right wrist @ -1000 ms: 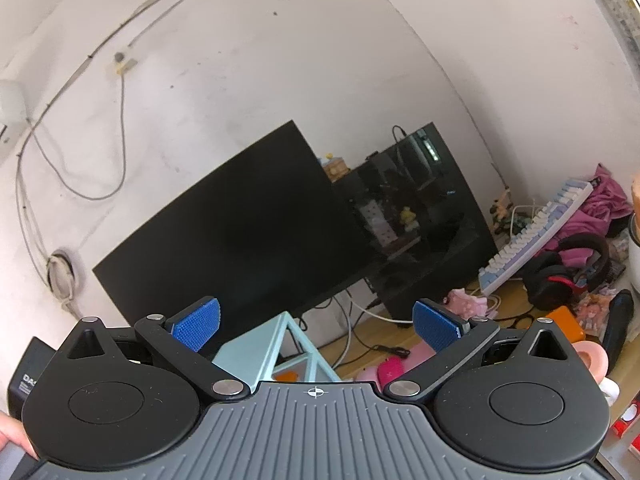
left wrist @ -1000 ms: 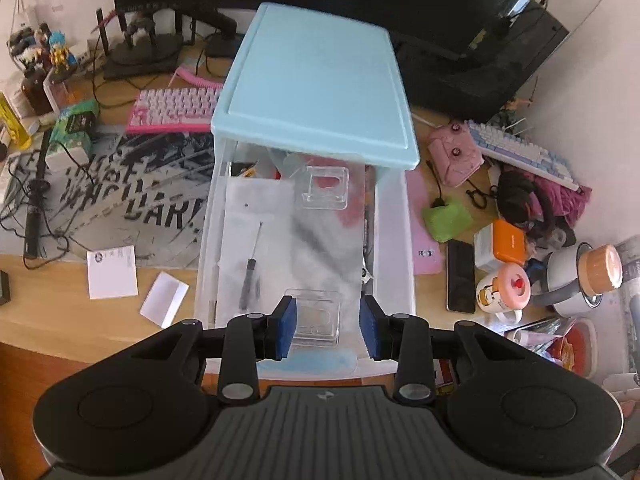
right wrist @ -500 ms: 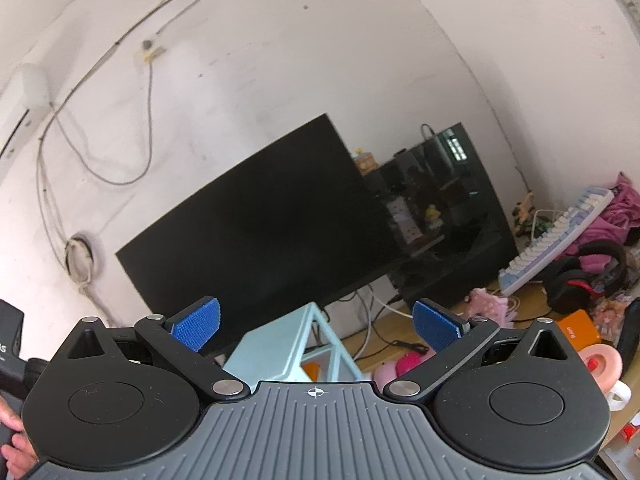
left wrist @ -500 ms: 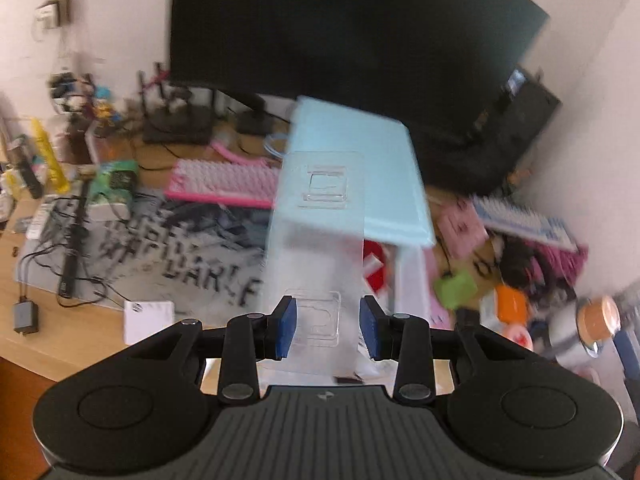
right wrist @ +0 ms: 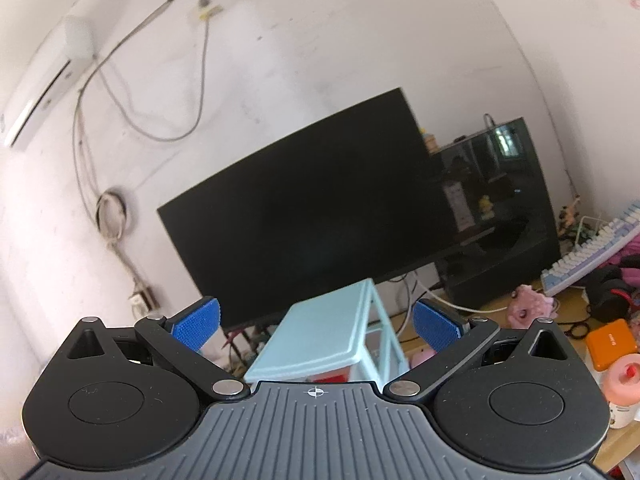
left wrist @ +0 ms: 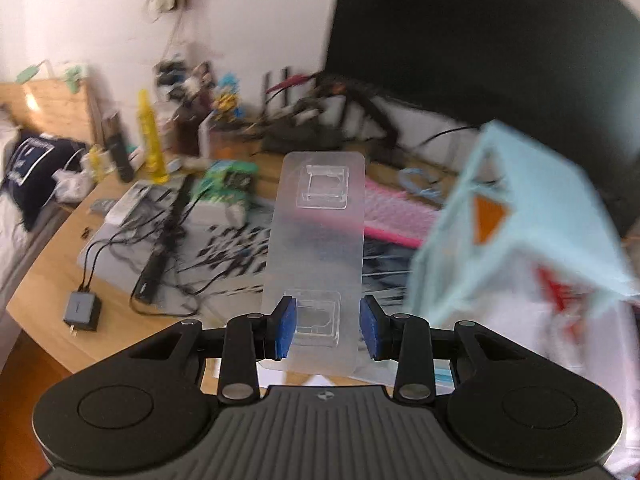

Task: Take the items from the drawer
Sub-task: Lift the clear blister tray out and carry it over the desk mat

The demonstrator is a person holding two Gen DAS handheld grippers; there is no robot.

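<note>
While the left gripper [left wrist: 327, 328] clamps a clear plastic strip [left wrist: 318, 256] (two moulded pockets), lifted clear of the drawer unit [left wrist: 516, 224] to its right, the carry-out step seems underway; next needs a free desk [left wrist: 56, 276] spot. Right gripper [right wrist: 316, 320] gapes empty before the unit. No legible writing.

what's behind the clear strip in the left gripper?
Through the clear strip held in the left gripper: blurred desk mat and pink keyboard, dimly. Its moulded pockets distort detail; nothing sharper can be made out.
</note>
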